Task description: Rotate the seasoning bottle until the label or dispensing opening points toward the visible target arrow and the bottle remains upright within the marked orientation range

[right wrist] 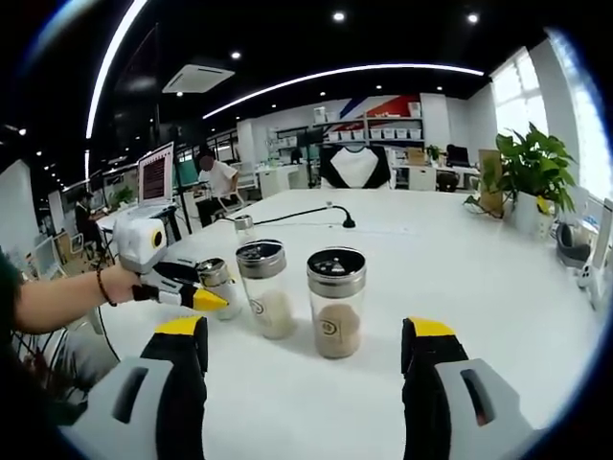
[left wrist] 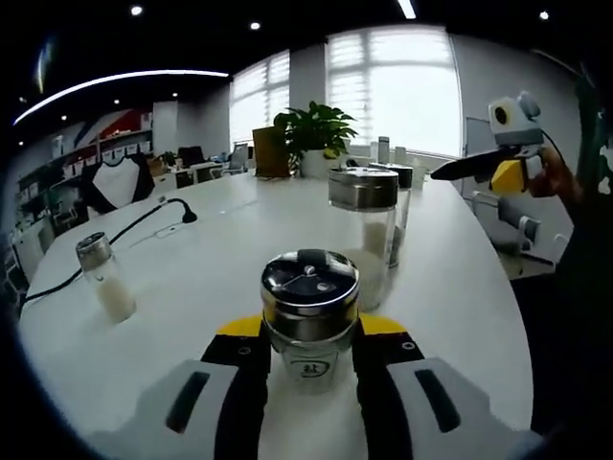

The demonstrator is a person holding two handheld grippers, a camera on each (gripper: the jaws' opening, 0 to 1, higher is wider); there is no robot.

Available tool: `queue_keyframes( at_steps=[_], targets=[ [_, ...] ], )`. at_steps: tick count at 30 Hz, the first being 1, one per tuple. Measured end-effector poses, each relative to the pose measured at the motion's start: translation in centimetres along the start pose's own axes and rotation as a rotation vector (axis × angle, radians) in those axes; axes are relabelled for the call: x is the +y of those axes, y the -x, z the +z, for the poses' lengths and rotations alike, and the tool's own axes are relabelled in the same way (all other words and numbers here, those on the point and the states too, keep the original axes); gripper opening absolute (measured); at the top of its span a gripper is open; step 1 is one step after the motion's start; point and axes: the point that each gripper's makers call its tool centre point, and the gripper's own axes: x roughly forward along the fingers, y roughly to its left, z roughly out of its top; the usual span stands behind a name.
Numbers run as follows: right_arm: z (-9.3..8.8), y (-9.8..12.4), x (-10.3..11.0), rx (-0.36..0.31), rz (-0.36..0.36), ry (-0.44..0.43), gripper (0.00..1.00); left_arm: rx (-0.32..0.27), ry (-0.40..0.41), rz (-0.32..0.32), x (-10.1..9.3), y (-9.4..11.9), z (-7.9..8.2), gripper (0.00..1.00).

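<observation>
A small glass seasoning bottle [left wrist: 309,309] with a shiny perforated lid stands upright on the white table [left wrist: 230,240], a logo on its front. My left gripper [left wrist: 309,362] is shut on it, one jaw pressed to each side. In the right gripper view the same bottle [right wrist: 216,276] stands at the left, held by the left gripper [right wrist: 209,299] in a person's hand. My right gripper [right wrist: 306,364] is open with nothing between its jaws, just short of a brown-filled bottle [right wrist: 336,302]. It also hangs above the table's far right edge as the right gripper [left wrist: 455,170].
A taller bottle of white powder [left wrist: 364,230] stands right behind the held one, and another bottle [left wrist: 401,206] behind that. A small bottle [left wrist: 103,278] stands at the left near a black cable [left wrist: 124,235]. A potted plant [left wrist: 311,134] is at the far end.
</observation>
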Motion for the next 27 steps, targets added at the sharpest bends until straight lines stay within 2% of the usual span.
queue_keyframes(
  at_steps=[8, 27],
  targets=[
    [-0.12, -0.18, 0.01, 0.004, 0.004, -0.012, 0.84, 0.000, 0.044, 0.091, 0.58, -0.25, -0.20, 0.35],
    [0.29, -0.19, -0.11, -0.002, 0.000, -0.005, 0.84, -0.045, 0.136, 0.310, 0.93, -0.08, -0.42, 0.35]
  ],
)
